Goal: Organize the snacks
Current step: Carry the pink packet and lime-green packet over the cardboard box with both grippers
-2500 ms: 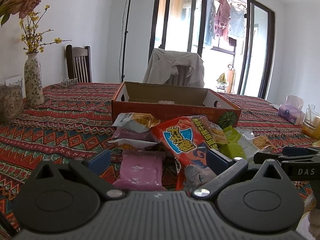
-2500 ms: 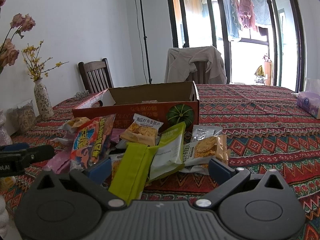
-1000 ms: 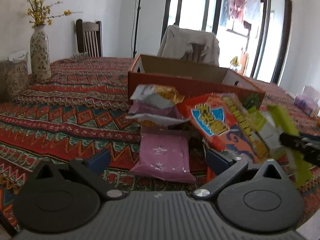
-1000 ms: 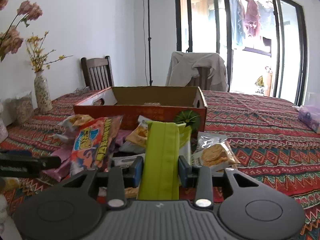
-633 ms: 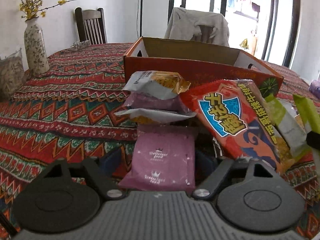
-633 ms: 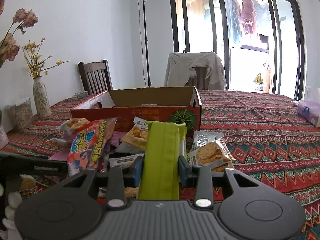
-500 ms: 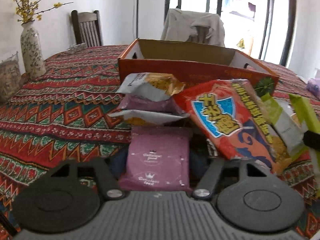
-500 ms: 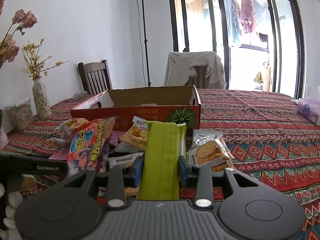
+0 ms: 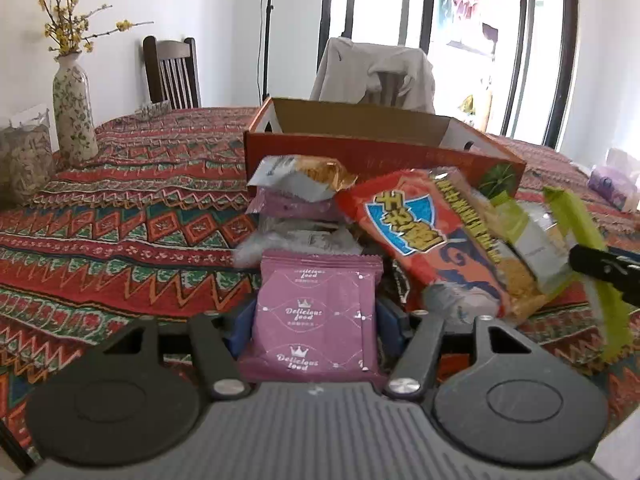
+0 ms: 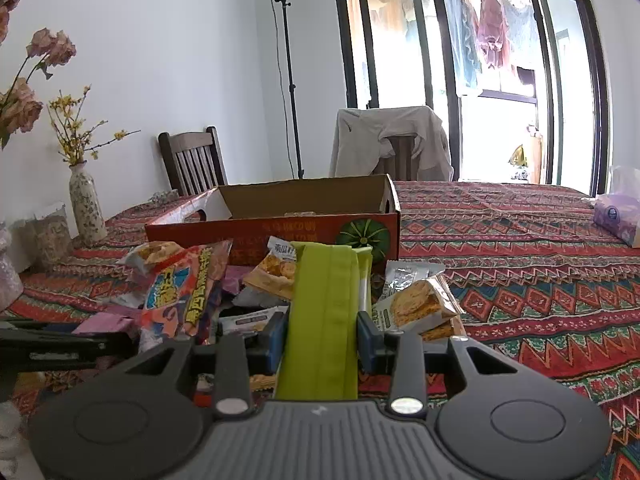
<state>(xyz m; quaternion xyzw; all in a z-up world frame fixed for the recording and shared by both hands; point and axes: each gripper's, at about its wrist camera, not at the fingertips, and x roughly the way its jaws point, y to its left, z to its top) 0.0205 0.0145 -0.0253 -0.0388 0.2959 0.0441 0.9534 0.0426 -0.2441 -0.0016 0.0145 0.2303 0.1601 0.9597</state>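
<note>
**Both grippers loaded, box next**

Now that the left gripper (image 9: 316, 326) has clamped down on the purple pack (image 9: 316, 316), both tools carry a snack. A second ago its jaws stood wide apart with the pack lying loose between them at the near edge of the pile; now the blue pads press on both sides of the pack, and it sits square between the fingers.

The right gripper (image 10: 322, 338) is unchanged: jaws clamped on the green pack (image 10: 322, 320), which stands up lengthwise between the pads, same as a second ago.

The rest of the pile is not yet sorted. The red chip bag (image 9: 432, 236) leans just right of the purple pack, the small cracker packs (image 10: 416, 304) lie beside the green one, and a silver-orange pack (image 9: 300, 176) sits on top at the back. All lie on the patterned cloth (image 9: 120, 232), against the near wall of the cardboard box (image 10: 280, 228).

The box is open, just behind the pile, and looks nearly empty from the right view; a small item may lie at the back, too small to tell.

My read: grasp step done on both sides, so lift and carry to the box comes next. The purple pack is soft, so it may sag or slip when lifted.
</note>
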